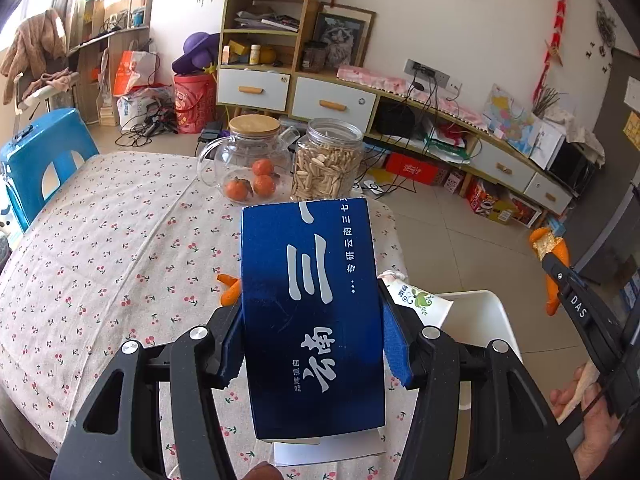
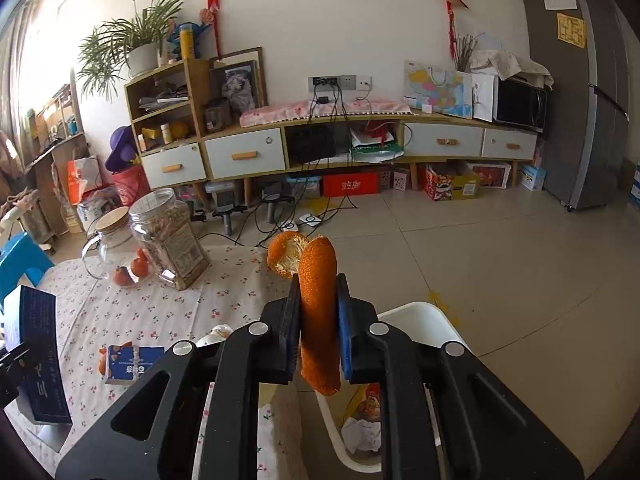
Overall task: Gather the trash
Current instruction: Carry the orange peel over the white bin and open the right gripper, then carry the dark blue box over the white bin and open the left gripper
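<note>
My left gripper (image 1: 312, 344) is shut on a dark blue carton with white Chinese lettering (image 1: 312, 320) and holds it above the cherry-print tablecloth (image 1: 100, 240). The carton also shows in the right wrist view (image 2: 38, 356). My right gripper (image 2: 318, 320) is shut on a strip of orange peel (image 2: 318, 308) and holds it over the white trash bin (image 2: 420, 316) beside the table. The bin (image 1: 480, 312) holds crumpled paper (image 2: 360, 434) and a wrapper. Another peel piece (image 1: 230, 290) and a white tube (image 1: 418, 298) lie on the table under the carton. A small blue-white milk carton (image 2: 132, 364) lies on the cloth.
A glass teapot with tangerines (image 1: 246, 160) and a jar of seeds (image 1: 326, 164) stand at the table's far edge. A blue stool (image 1: 44, 160) is at the left. A TV cabinet (image 2: 320, 148) with cables and boxes lines the far wall. A fridge (image 2: 592, 100) stands at right.
</note>
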`<state>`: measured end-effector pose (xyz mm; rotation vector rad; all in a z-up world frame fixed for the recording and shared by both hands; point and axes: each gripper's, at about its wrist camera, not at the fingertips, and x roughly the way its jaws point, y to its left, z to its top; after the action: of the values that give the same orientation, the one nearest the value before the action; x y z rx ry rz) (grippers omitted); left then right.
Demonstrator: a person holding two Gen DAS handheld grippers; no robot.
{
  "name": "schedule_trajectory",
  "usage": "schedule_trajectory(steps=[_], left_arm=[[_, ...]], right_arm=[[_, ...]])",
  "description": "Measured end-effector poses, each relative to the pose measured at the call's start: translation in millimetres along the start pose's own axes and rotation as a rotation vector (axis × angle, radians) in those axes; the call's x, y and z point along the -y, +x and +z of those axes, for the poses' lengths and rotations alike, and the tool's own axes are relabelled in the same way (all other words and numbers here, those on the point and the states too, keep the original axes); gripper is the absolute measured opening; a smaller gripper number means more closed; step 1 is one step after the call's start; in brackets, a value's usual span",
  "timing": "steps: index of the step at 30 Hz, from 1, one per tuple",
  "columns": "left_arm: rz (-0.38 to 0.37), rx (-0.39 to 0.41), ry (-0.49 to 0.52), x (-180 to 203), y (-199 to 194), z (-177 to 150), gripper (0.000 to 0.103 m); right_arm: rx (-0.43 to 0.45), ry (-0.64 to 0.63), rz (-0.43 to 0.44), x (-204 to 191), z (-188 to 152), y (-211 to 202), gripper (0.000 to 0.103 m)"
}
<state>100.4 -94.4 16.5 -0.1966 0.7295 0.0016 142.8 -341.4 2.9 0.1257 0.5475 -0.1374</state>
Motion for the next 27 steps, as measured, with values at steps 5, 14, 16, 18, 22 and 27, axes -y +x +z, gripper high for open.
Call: schedule_trajectory(steps=[5, 14, 16, 18, 22, 27], left_arm=[[-0.048, -0.009, 0.056, 43, 3, -2, 0.056], [-0.178, -0.071, 0.099, 120, 21, -12, 0.056], [-0.205, -0.099, 0.102, 136, 29, -17, 0.056], [-0.220, -0.123, 0.111, 151, 37, -22, 0.056], [-0.242, -0.164, 0.124, 172, 51, -31, 0.056], [-0.259, -0.206, 0.136, 194, 68, -45, 0.056]], right_arm=[[-0.036, 0.086, -0.065, 40, -4, 15, 0.019], [0.024, 0.193, -0.173, 92, -5, -12, 0.085], [0.035, 0.213, -0.216, 105, -7, -18, 0.090], [0.037, 0.224, -0.259, 120, -9, -24, 0.094], [0.020, 0.242, -0.315, 148, -17, -30, 0.095], [-0.015, 0.242, -0.343, 168, -26, -32, 0.096]])
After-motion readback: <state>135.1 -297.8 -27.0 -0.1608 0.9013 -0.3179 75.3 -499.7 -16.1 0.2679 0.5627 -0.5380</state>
